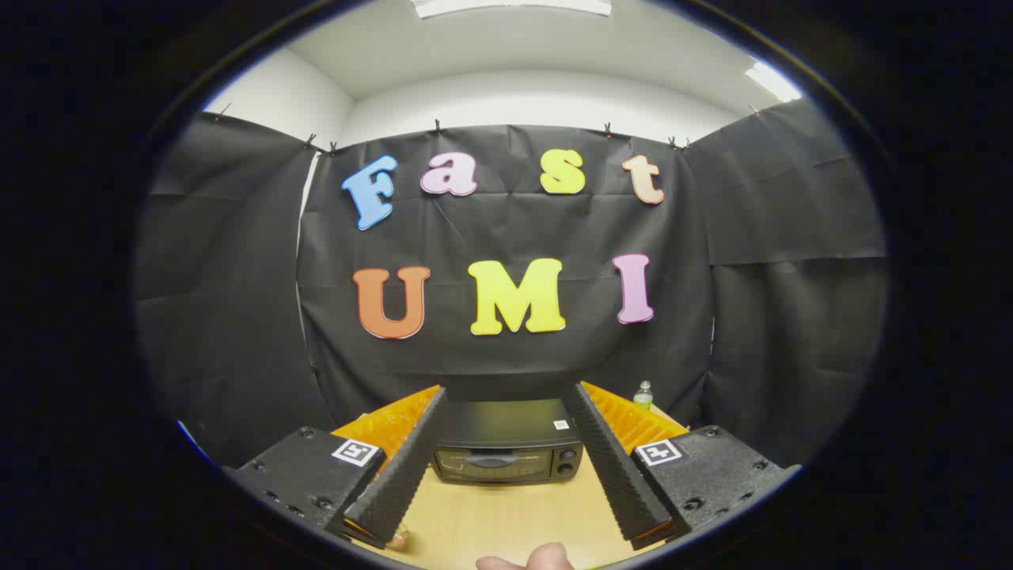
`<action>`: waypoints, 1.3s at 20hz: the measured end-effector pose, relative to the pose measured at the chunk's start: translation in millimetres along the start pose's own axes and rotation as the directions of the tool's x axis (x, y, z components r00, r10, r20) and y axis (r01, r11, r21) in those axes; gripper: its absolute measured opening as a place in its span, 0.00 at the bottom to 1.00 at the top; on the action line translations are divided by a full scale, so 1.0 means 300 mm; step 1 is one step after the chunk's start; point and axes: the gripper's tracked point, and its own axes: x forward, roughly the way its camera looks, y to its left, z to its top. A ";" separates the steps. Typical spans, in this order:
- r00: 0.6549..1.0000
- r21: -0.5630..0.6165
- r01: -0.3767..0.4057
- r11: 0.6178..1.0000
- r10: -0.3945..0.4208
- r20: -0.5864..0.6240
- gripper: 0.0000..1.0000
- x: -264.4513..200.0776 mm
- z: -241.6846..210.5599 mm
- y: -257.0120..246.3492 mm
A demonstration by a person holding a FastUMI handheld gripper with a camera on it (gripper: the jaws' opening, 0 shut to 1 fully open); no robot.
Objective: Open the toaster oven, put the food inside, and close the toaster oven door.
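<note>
Wooden table (506, 514) holds a closed toaster oven (506, 447) beyond the spread, empty claw (506, 443).

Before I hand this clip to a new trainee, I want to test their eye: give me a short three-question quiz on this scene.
1. True or false: the toaster oven door is shut.
2. Where does the toaster oven sit relative to the tool? A) clamped between the fingers B) beyond the fingers, seen through their gap C) behind the bottle
3. Fill in: a small ____ stands on the table off the oven's right rear corner, by the cloth wall.

Key: 1 true; 2 B; 3 bottle. The tool's fingers are spread wide, holding nothing.
</note>
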 end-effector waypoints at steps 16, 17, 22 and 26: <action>1.000 0.017 0.002 1.000 -0.002 -0.029 1.00 0.024 -0.026 -0.022; 1.000 0.018 0.002 1.000 -0.001 -0.032 1.00 0.027 -0.031 -0.025; 0.999 0.024 -0.001 1.000 0.003 -0.054 1.00 0.053 -0.050 -0.031; 0.997 0.019 -0.010 1.000 0.012 -0.074 1.00 0.109 -0.081 -0.031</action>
